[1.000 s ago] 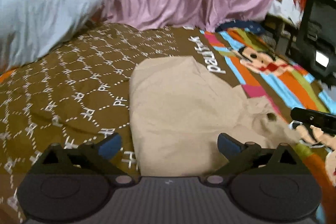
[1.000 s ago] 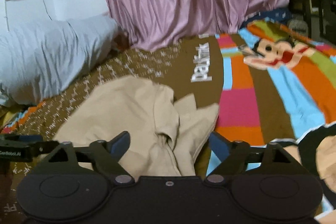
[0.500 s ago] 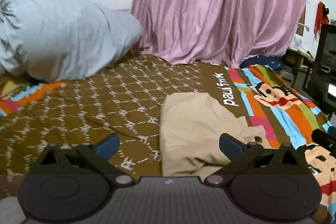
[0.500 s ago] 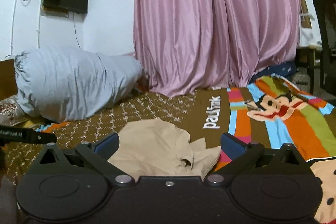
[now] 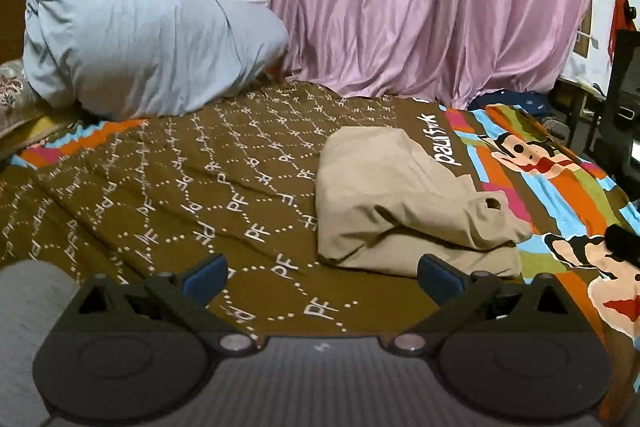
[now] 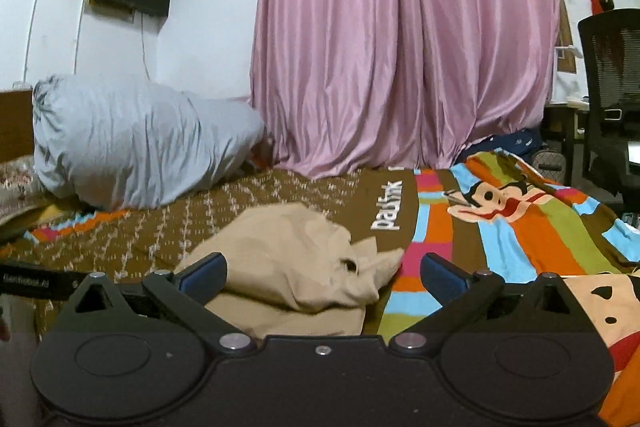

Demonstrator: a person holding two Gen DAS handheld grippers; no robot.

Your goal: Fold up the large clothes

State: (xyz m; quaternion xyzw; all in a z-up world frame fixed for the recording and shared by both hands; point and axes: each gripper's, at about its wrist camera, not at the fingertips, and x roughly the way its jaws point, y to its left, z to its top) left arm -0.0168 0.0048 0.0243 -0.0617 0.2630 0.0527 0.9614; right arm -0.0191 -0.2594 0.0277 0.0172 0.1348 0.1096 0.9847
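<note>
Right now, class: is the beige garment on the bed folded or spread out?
Folded. The beige garment lies as a compact layered bundle on the bedspread, though one corner bunches loosely.

Two low fisheye views just above a bed, both facing the pink curtain (image 5: 432,7), left wrist view angled down over brown bedspread (image 5: 160,195), right wrist view more level, both sharing the beige garment (image 6: 288,259) and grey pillow (image 6: 132,147).
</note>
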